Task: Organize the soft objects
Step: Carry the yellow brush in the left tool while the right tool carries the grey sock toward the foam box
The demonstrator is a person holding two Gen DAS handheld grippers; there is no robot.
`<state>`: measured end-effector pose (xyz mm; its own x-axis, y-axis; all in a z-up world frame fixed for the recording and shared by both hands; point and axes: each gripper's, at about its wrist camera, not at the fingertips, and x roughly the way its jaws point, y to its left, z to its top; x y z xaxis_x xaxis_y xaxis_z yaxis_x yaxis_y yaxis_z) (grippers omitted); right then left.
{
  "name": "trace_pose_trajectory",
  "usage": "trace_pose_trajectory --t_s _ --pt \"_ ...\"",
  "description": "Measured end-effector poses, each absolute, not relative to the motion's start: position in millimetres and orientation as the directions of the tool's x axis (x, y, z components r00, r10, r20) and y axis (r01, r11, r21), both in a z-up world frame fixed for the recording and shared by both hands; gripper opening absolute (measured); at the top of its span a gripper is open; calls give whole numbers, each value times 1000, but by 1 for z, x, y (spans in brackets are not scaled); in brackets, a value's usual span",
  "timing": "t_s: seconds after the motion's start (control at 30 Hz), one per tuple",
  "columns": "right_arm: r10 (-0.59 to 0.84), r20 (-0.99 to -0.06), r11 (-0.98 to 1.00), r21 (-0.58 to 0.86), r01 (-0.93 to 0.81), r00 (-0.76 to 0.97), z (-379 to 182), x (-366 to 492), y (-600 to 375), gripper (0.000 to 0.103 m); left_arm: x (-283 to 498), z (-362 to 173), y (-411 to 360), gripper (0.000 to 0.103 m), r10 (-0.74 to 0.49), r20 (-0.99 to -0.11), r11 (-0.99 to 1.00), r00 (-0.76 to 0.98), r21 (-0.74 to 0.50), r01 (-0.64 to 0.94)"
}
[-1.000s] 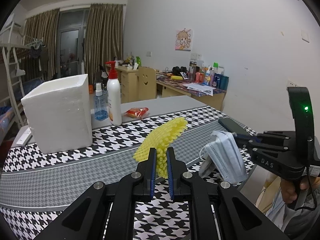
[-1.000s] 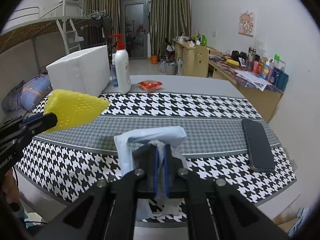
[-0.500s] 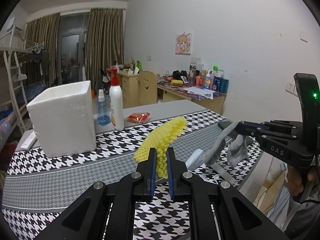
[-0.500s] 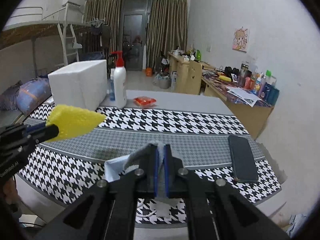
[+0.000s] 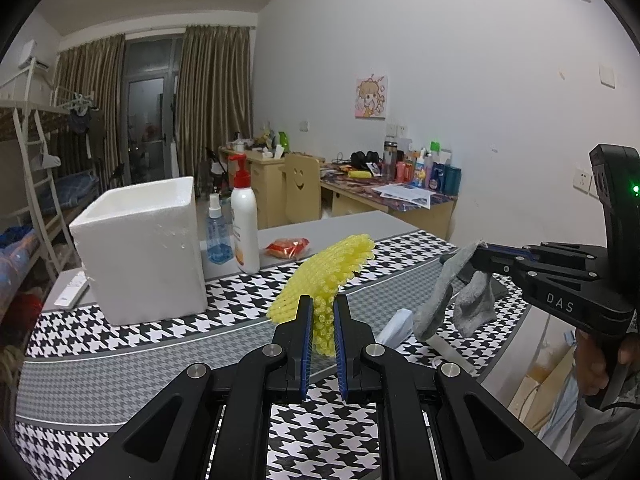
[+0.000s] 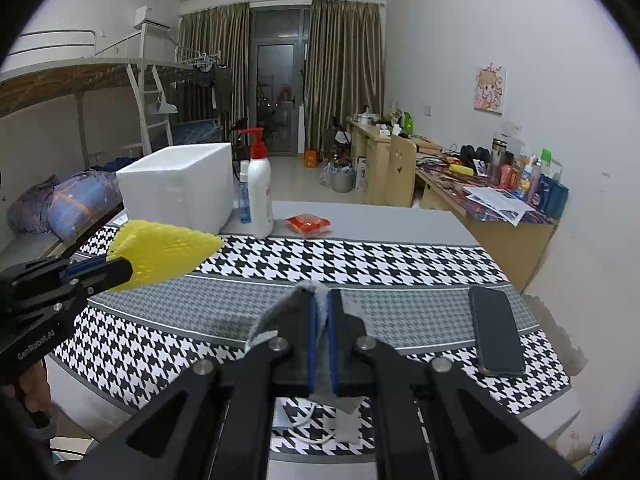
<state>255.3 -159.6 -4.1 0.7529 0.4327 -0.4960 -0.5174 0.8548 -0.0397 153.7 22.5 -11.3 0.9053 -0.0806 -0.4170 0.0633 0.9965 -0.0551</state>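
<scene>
My left gripper point(image 5: 320, 300) is shut on a yellow foam net sleeve point(image 5: 332, 264), which sticks out above the houndstooth table point(image 5: 120, 360). In the right wrist view the same sleeve point(image 6: 168, 248) juts from the left gripper point(image 6: 120, 268) at the left. My right gripper point(image 6: 320, 300) is shut on a grey sock point(image 6: 280, 308). The left wrist view shows that sock point(image 5: 472, 304) hanging limp from the right gripper point(image 5: 480, 254), clear of the table. A pale face mask point(image 5: 396, 328) lies on the cloth under it, partly hidden below the right gripper point(image 6: 296, 420).
An open white foam box point(image 5: 140, 248) stands at the back left, with a blue spray bottle point(image 5: 218, 236) and a white pump bottle point(image 5: 245, 224) beside it. A red snack packet point(image 5: 288, 246) lies behind. A black phone point(image 6: 496, 328) rests near the right edge.
Both grippers rose a little with their loads. The face mask that covered the right gripper's tip a second ago now lies on the table, and the grey sock hangs exposed.
</scene>
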Motion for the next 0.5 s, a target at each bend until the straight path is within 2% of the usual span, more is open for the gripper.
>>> trace_pose_trajectory --t_s 0.5 --pt "495 -462 827 -9 -562 736 5 251 -142 8 146 2 38 11 -41 -402 998 915 -50 23"
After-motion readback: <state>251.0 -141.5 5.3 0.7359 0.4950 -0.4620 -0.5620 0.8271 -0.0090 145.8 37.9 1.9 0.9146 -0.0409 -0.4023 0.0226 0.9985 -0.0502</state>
